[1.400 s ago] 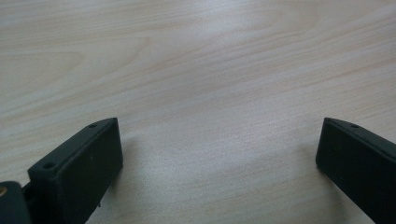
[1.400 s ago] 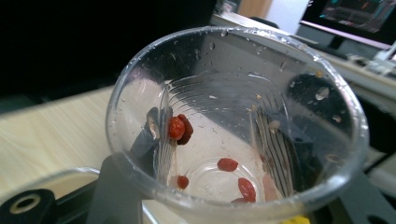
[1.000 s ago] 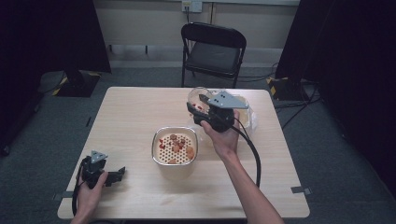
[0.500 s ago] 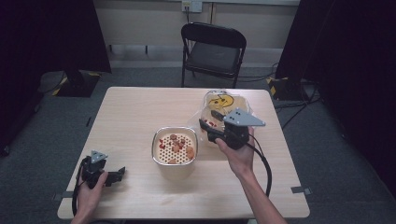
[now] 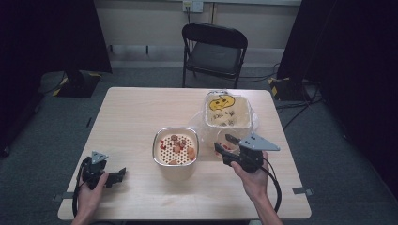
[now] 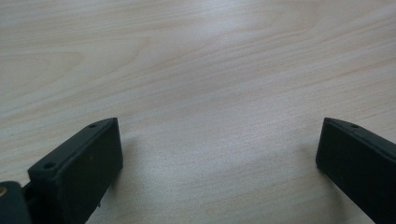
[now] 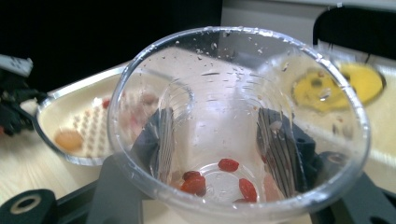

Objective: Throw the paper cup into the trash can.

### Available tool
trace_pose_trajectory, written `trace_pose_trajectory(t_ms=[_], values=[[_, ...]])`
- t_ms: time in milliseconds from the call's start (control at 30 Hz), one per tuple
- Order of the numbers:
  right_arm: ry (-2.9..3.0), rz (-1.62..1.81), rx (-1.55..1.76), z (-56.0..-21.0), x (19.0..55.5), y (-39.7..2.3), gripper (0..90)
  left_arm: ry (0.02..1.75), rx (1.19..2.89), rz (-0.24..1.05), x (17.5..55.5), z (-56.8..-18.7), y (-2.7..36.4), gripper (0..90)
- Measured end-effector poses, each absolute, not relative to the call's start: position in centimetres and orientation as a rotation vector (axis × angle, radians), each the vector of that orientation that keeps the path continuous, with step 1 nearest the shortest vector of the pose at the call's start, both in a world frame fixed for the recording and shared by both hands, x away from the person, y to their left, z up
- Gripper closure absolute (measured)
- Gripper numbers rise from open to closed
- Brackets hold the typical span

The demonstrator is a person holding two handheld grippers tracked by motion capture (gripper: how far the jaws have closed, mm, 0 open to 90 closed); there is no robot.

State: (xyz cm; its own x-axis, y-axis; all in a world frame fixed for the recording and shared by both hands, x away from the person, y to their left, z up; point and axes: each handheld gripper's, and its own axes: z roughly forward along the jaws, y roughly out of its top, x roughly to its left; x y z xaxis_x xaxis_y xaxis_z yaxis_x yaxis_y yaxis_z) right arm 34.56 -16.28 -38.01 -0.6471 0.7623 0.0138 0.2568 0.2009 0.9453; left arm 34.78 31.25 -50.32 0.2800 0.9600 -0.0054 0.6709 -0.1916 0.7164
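right gripper [image 5: 224,144] clamped on the clear cup [image 7: 238,126] near the table's [image 5: 141,112] right edge, cup upright between its jaws.

— What sort of place is this, a kitchen?

— No, more a recording room or lab. Black curtains [image 5: 56,37] hang on both sides, grey carpet [image 5: 42,131] covers the floor, and cables [image 5: 300,108] trail beyond the right gripper [image 5: 229,149].

— And the furniture?

— One plain wooden table [image 5: 136,117], a folding chair [image 5: 213,51] past its far edge, tape marks [image 5: 300,191] just right of that gripper, a wall socket [image 5: 193,5] behind the chair.
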Motion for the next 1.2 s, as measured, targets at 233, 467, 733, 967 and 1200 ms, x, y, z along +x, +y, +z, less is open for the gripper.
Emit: trace_pose_trajectory(t_ms=[233,467,733,967,1200], values=[[2.062,1.389,1.009,-41.0,34.1,-17.3,46.8,1.46,1.943,0.61,34.8,-50.3,31.3,0.0],[2.025,1.437,1.02,-39.7,34.3,-17.6,46.7,1.461,1.942,0.608,34.8,-50.3,31.2,0.0],[1.947,1.498,1.008,-34.9,37.4,-17.4,46.5,1.461,1.942,0.608,34.8,-50.3,31.3,0.0],[1.906,1.454,1.06,-32.9,42.5,-17.3,45.8,1.461,1.942,0.607,34.8,-50.3,31.3,0.0],[1.922,1.371,1.122,-34.0,46.1,-16.7,35.5,1.46,1.942,0.607,34.8,-50.3,31.2,0.0]])
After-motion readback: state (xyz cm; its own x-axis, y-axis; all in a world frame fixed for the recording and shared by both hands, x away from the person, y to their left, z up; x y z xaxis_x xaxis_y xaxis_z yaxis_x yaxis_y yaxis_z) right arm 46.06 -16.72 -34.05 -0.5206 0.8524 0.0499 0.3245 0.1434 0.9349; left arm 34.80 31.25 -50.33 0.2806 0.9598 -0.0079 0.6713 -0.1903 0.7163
